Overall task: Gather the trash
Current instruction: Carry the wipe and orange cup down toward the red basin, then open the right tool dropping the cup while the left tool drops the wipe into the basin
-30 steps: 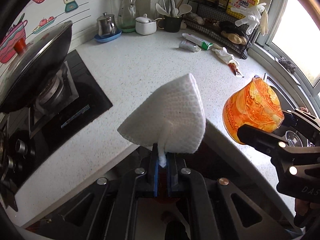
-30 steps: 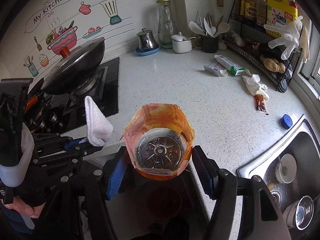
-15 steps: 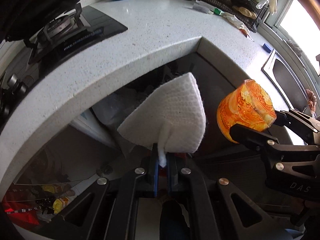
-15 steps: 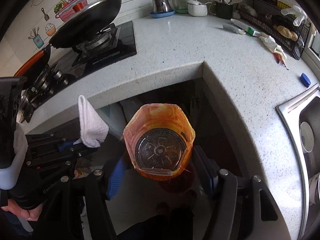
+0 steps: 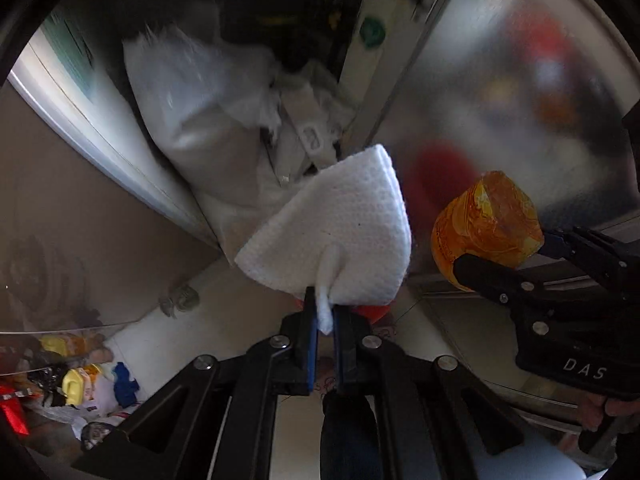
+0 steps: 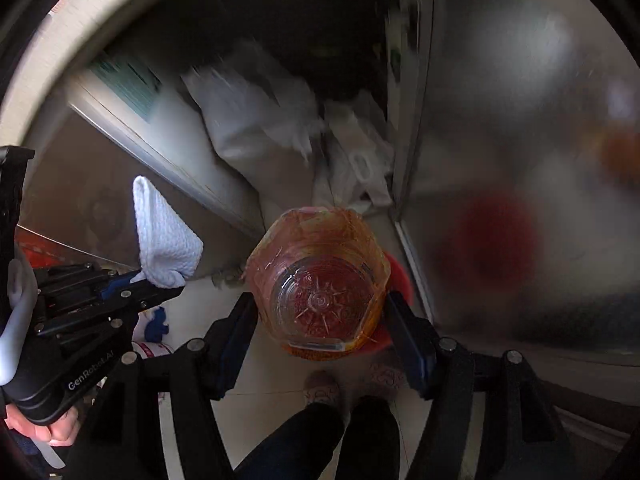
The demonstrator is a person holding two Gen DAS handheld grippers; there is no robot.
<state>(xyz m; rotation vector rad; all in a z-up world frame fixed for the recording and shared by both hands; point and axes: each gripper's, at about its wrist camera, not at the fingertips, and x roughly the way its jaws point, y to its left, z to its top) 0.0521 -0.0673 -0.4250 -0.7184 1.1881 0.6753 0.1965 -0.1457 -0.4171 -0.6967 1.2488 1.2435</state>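
Note:
My left gripper [image 5: 325, 312] is shut on a folded white paper towel [image 5: 336, 232], which sticks up from its blue pads; it also shows in the right wrist view [image 6: 162, 236]. My right gripper [image 6: 320, 316] is shut on an empty orange-labelled plastic bottle [image 6: 320, 280], its clear base facing the camera; the bottle also shows in the left wrist view [image 5: 484, 228]. Both grippers are held low, below the counter, pointing into the open cabinet. A red round thing [image 6: 398, 276] lies on the floor just behind the bottle.
White plastic bags [image 5: 208, 112] fill the dark cabinet ahead. A frosted cabinet door [image 6: 520, 160] stands on the right, a pale door edge [image 5: 100, 132] on the left. Coloured clutter [image 5: 80, 384] lies on the floor at lower left. The person's feet [image 6: 320, 392] stand on pale tiles.
Both grippers have dropped from above the countertop to below it and now face the open cabinet and floor. Each still holds its item.

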